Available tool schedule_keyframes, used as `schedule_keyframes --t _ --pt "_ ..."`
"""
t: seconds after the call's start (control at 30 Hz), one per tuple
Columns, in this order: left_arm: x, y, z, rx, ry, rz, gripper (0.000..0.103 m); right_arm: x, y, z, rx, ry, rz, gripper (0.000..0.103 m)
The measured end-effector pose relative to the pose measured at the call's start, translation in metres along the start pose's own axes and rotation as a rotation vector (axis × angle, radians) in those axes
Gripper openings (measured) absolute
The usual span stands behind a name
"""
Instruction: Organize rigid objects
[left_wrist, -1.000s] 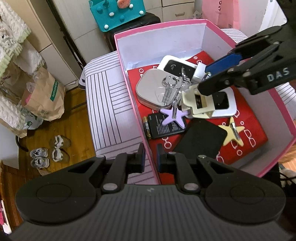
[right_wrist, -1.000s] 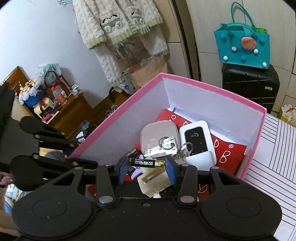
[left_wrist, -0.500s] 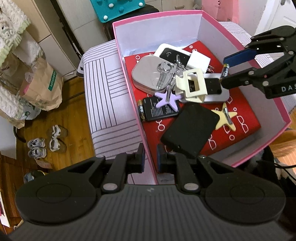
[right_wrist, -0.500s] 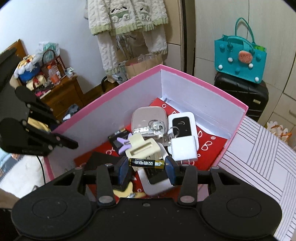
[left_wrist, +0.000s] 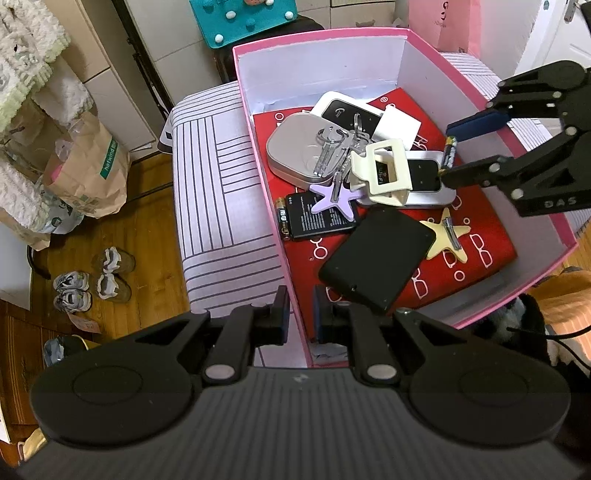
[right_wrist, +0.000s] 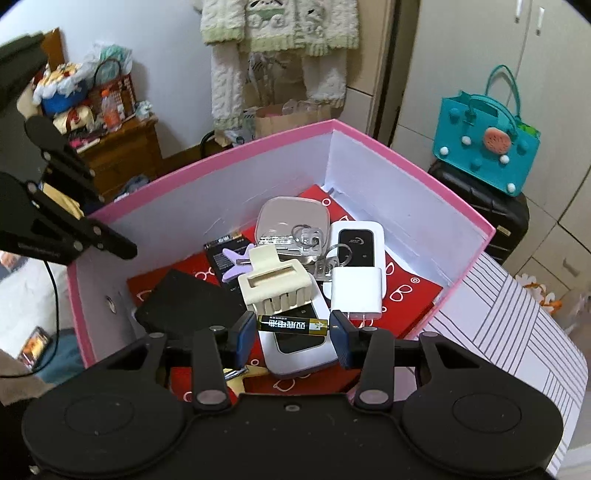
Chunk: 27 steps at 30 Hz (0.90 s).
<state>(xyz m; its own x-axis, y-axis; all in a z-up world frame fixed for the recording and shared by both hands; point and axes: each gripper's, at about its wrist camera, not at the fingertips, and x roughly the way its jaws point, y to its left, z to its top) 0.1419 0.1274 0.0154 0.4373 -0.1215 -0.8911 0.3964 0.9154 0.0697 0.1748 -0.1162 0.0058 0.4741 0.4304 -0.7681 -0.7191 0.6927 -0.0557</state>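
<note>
One pink box (left_wrist: 258, 155): keys (left_wrist: 332, 147), hair claw (left_wrist: 384, 173), phones.

The right gripper (right_wrist: 293, 332) clamps a black-and-gold cylindrical battery (right_wrist: 293, 325) crosswise between its fingers (right_wrist: 340, 341), above the pink cardboard box (right_wrist: 413, 162).

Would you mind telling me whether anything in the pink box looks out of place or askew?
The items in the pink box are heaped: a cream hair claw sits tilted across a white router, and keys sprawl over a silver case. Nothing looks damaged.
</note>
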Motion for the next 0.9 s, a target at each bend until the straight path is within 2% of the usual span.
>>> schedule_keyframes --t 0.1,0.17,0.37,0.47,0.8,0.9 --pt "-0.001 0.0 -0.001 -0.008 -0.004 0.001 0.011 0.008 -0.002 0.003 0.008 0.005 -0.006 0.049" --pt "-0.001 -0.001 -0.002 -0.008 -0.008 0.006 0.011 0.006 -0.004 0.005 0.032 -0.01 -0.024 0.055" --pt "-0.002 0.0 -0.003 -0.015 -0.015 0.006 0.011 -0.028 -0.021 0.0 0.183 -0.121 0.017 0.059" --pt "-0.002 0.0 -0.003 -0.019 -0.017 0.007 0.011 -0.043 -0.022 -0.005 0.226 -0.15 0.011 0.06" --pt "-0.002 -0.002 -0.003 -0.043 -0.014 0.027 0.012 -0.068 -0.012 -0.004 0.215 -0.147 -0.041 0.062" --pt "-0.006 -0.006 -0.003 -0.041 -0.015 0.042 0.013 -0.08 -0.01 -0.001 0.205 -0.158 -0.041 0.071"
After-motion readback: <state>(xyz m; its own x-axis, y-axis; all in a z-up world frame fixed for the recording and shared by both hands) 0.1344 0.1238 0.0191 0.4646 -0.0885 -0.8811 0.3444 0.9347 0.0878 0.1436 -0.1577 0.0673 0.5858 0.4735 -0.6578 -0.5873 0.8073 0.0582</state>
